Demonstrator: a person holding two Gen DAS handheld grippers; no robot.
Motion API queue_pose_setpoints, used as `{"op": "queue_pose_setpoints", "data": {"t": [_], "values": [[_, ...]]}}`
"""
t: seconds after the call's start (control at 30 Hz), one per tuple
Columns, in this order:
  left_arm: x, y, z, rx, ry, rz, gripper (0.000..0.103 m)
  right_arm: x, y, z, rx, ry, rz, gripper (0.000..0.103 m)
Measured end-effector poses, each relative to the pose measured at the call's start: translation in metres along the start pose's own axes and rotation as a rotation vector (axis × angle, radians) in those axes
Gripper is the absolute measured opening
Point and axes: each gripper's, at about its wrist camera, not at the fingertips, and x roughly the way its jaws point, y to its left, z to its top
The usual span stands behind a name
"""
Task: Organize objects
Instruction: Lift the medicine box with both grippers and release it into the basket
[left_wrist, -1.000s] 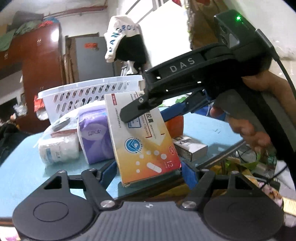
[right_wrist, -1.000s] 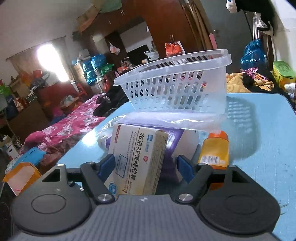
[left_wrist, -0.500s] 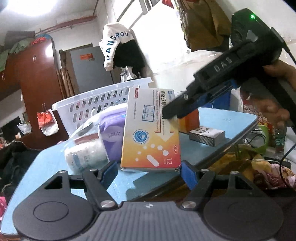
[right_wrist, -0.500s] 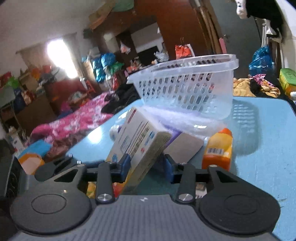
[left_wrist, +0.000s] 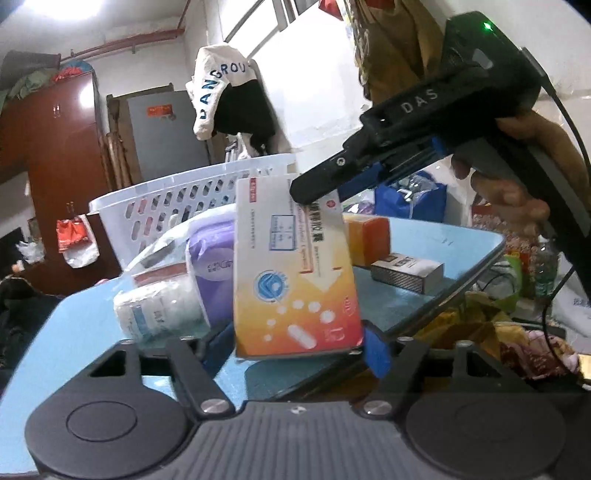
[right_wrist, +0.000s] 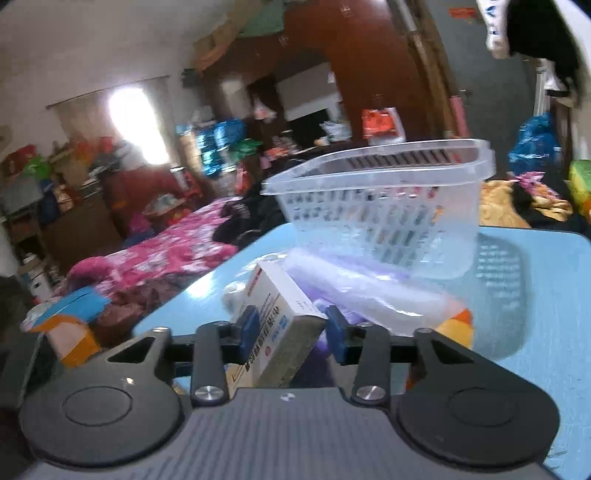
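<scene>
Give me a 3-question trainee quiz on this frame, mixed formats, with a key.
1. True or false: the right gripper is shut on the medicine box.
2. Multiple choice: where is the white basket relative to the medicine box in the left wrist view? A) behind it on the blue table B) under it C) held by the left gripper
3. Fill in: in the left wrist view, the small grey carton lies flat on the table next to an ____ box.

Key
1. True: both blue pads press the box's top edge.
2. A
3. orange
</scene>
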Motion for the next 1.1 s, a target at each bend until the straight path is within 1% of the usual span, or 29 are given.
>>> {"op": "queue_pose_setpoints", "data": {"t": [0.23, 0.47, 0.53, 0.67, 0.8, 0.97, 1.1], "values": [[-0.005, 0.000, 0.001, 0.015, -0.026, -0.023, 0.072, -0.013, -0.003, 0.002, 0.008, -0.020, 0.051, 0.035], [-0.015, 0.002, 0.017, 0.039, -0.080, -0.023, 0.072, -0.026, 0.009, 0.019, -0.028, -0.069, 0.045, 0.035], [-0.015, 0.004, 0.027, 0.051, -0.099, -0.015, 0.072, -0.026, 0.012, 0.031, -0.041, -0.086, 0.038, 0.035], [-0.009, 0.018, 0.056, 0.053, -0.150, -0.004, 0.072, -0.026, 0.019, 0.066, -0.090, -0.126, 0.010, 0.035], [0.010, 0.038, 0.086, 0.053, -0.180, 0.003, 0.072, -0.017, 0.022, 0.100, -0.122, -0.140, -0.029, 0.035], [0.038, 0.059, 0.117, 0.093, -0.172, 0.026, 0.072, 0.002, 0.012, 0.129, -0.109, -0.151, -0.038, 0.035], [0.056, 0.075, 0.140, 0.135, -0.153, 0.036, 0.072, 0.012, -0.005, 0.143, -0.076, -0.169, -0.032, 0.034]]}}
